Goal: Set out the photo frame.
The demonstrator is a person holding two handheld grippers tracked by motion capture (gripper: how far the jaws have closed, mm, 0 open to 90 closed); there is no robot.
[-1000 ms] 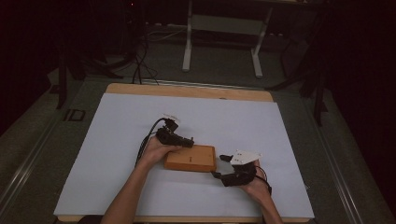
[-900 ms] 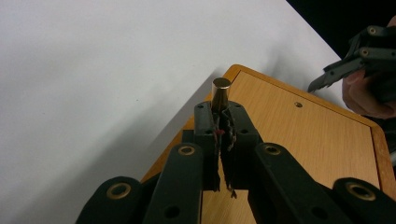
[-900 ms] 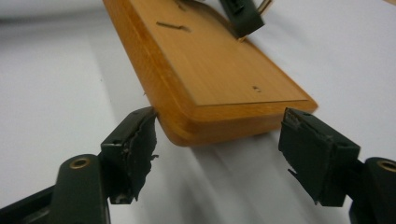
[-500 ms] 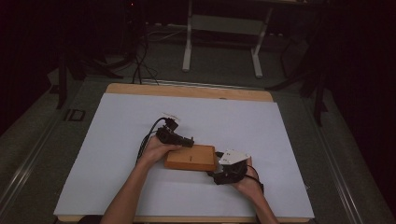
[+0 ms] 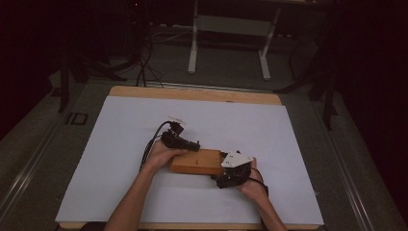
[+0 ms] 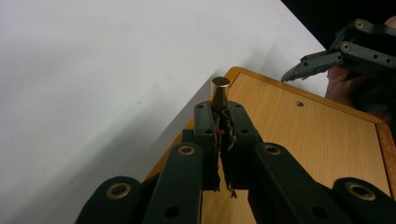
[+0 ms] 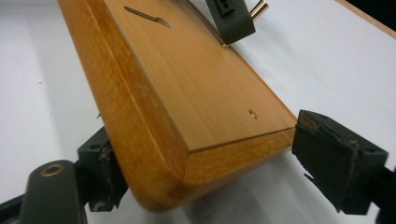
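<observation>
— Where do things stand?

— My left tongs (image 6: 219, 122) are pinched tight on a small brass peg (image 6: 220, 94), holding it upright over the far corner of the wooden board (image 5: 196, 161). The board lies flat on the white sheet (image 5: 120, 125) near the middle of the table. My right tongs (image 7: 201, 175) are spread wide around the board's near corner, one jaw on each side, not clamped on it yet.

— What worries you?

— The peg, mostly. I have it by its lower end and only the very tips bite it, so I reckon a small twist of my wrist could tilt it or flick it out, and it would roll off across the sheet.

— And the board?

— It is loose. If I press the peg down before my right tongs close, I expect the board to slide or pivot. There are small holes (image 6: 299, 103) in its top, and I cannot tell which one the peg suits, so I could jam it askew.
</observation>
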